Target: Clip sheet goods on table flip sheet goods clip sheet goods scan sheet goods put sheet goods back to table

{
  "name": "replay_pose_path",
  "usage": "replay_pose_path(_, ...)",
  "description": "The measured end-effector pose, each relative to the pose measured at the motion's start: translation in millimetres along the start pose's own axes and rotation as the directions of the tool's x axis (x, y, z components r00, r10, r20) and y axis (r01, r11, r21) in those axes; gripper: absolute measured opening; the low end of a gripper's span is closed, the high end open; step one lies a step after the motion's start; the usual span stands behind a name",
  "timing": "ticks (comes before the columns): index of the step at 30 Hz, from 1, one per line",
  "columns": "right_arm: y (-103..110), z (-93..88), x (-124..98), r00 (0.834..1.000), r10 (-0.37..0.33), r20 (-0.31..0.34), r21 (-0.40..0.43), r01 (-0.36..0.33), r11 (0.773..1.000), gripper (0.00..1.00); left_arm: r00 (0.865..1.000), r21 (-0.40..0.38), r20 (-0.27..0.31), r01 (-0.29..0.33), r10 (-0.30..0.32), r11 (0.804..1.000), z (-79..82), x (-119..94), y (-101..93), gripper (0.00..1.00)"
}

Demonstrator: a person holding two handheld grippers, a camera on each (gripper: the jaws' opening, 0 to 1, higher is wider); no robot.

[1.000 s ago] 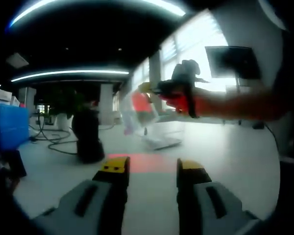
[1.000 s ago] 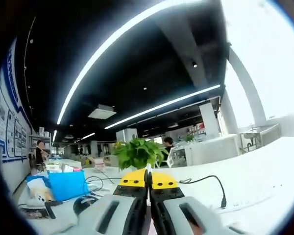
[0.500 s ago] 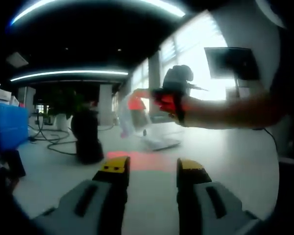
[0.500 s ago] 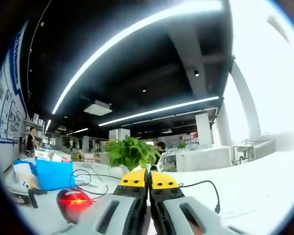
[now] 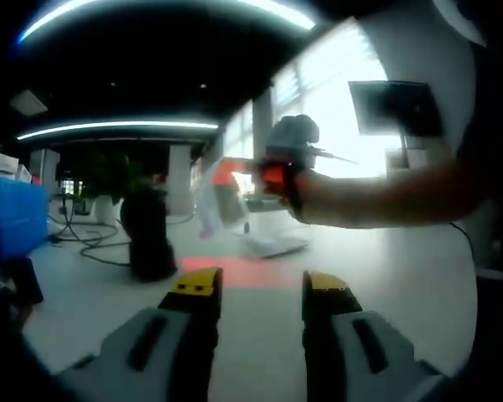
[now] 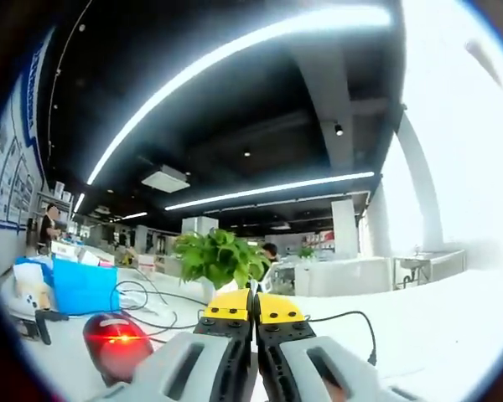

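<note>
left gripper (image 5: 260, 286) jaws apart, right gripper (image 6: 253, 306) jaws closed

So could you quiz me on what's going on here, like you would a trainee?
1. True or false: the left gripper is open.
2. What does the right gripper hold? A: sheet goods. B: plant. C: cable.
3. Fill in: the scanner on the table glows ___.

Key: 1 true; 2 A; 3 red.
</note>
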State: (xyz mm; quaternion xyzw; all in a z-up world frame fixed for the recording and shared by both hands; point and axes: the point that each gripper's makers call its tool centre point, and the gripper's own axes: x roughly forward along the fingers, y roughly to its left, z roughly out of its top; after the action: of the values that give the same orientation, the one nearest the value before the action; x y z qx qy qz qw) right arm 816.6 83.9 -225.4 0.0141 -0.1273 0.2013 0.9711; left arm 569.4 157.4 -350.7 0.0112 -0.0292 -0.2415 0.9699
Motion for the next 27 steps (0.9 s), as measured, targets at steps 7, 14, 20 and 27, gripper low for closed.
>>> replay_pose_path(7,2.1,14.5,-2.5,1.000,0.021,0.009,0.001,-0.021,1.000,0.00,1.000,0.001,-0.002,-0.004,0.004,1.000,-0.5,0.2,0.6,0.30)
replay_pose_path(14,-4.7,35.3,-7.4,0.999,0.036,0.020,0.007,-0.036,0.999,0.00,1.000,0.006,-0.006,-0.004,0.004,1.000,-1.0,0.3,0.3,0.30)
replay_pose_path(20,-17.9,46.2,-15.6,0.999,0.033,0.008,0.009,-0.033,0.999,0.00,1.000,0.009,-0.004,-0.007,0.007,1.000,-0.4,0.2,0.5,0.30)
replay_pose_path(27,-30.5,63.1,-34.2,1.000,0.026,0.006,0.023,-0.026,0.999,0.00,1.000,0.012,-0.011,-0.019,0.019,1.000,-1.4,0.2,2.4,0.30)
